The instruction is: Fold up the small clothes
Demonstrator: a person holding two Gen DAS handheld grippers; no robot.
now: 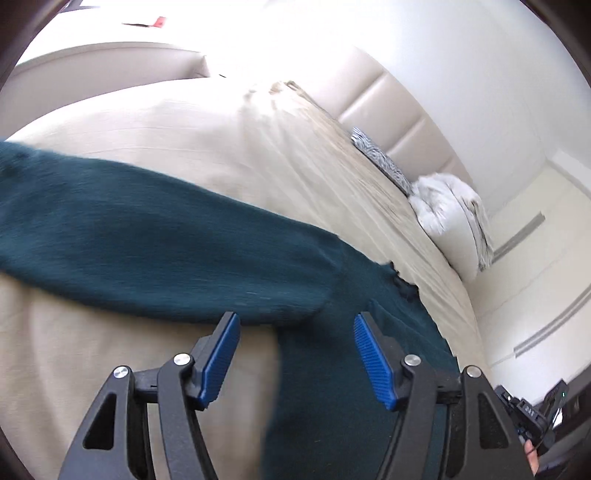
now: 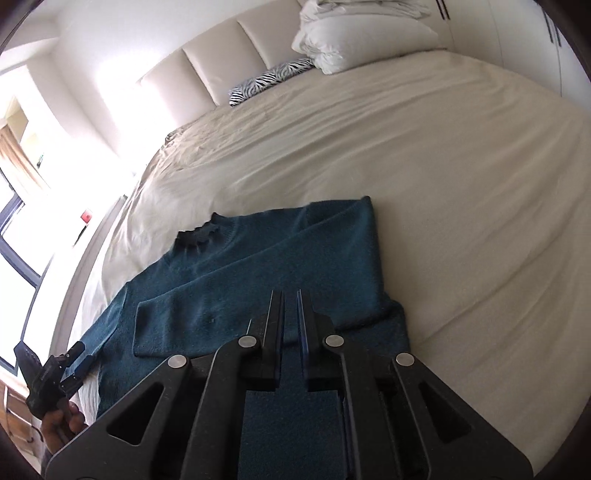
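A dark teal knit sweater (image 2: 258, 280) lies flat on the cream bed sheet (image 2: 443, 184). One sleeve (image 2: 236, 295) is folded across its body. In the left wrist view the sweater (image 1: 147, 240) stretches across the sheet, with its frilled collar (image 1: 400, 280) to the right. My left gripper (image 1: 295, 328) is open and empty, hovering over the sweater's edge; it also shows at the lower left of the right wrist view (image 2: 70, 365). My right gripper (image 2: 291, 306) is nearly shut, with a thin gap and nothing between the fingers, just above the sweater.
A padded cream headboard (image 2: 221, 55) stands at the far end. White pillows and a folded duvet (image 2: 354, 33) are stacked there beside a zebra-print cushion (image 2: 273, 79). A bright window (image 2: 22, 236) is on the left. The bed edge drops to a pale floor (image 1: 535, 277).
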